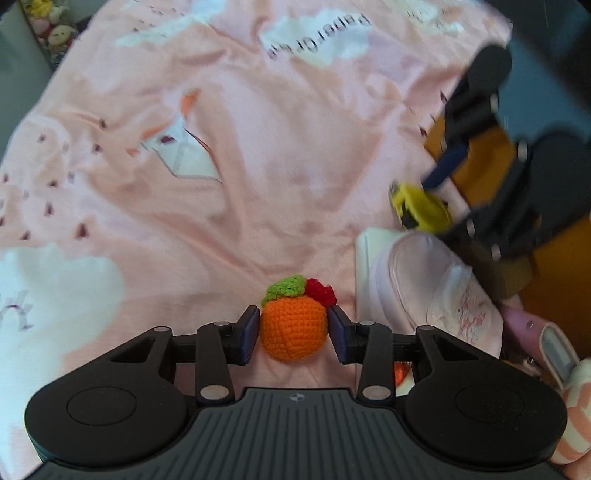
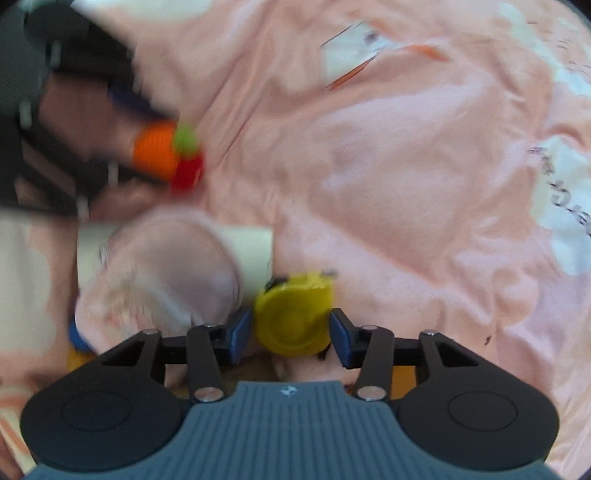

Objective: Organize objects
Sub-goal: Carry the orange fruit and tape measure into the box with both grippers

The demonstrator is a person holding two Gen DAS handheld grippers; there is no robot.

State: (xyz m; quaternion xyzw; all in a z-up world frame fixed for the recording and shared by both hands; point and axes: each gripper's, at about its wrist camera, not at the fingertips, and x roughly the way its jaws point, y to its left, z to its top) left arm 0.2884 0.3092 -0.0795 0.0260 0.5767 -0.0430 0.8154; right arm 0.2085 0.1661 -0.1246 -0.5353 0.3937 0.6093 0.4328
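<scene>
Surface: a pink blanket point(image 1: 258, 155) with white cloud patches and mirrored grey lettering, rumpled into soft folds, fills most of both views. It looks like bedding; what lies under it cannot be told. A printed white and orange figure point(image 1: 184, 147) sits left of centre in the left wrist view.

Room: at the far top left of the left wrist view, a small cluster of plush dolls point(image 1: 51, 26) shows beyond the blanket edge. At right, an orange-brown box point(image 1: 480, 155) stands at the blanket's edge.

Left claw point(image 1: 293, 328): both blue pads touch the sides of a crocheted orange fruit point(image 1: 293, 328) with a green leaf and a red tuft; it is gripped, low over the blanket. In the right wrist view the same fruit point(image 2: 159, 153) appears blurred at upper left.

Right claw point(image 2: 291, 328): partly closed, its pads against a yellow round object point(image 2: 291, 317) with a black part at its top edge; kind not clear. It is held just beside a white box point(image 2: 251, 251). In the left wrist view it appears at right point(image 1: 421, 206).

A pale pink pouch point(image 1: 436, 291) with a faint print lies across the white box point(image 1: 364, 273). Right wrist view is motion-blurred throughout.
</scene>
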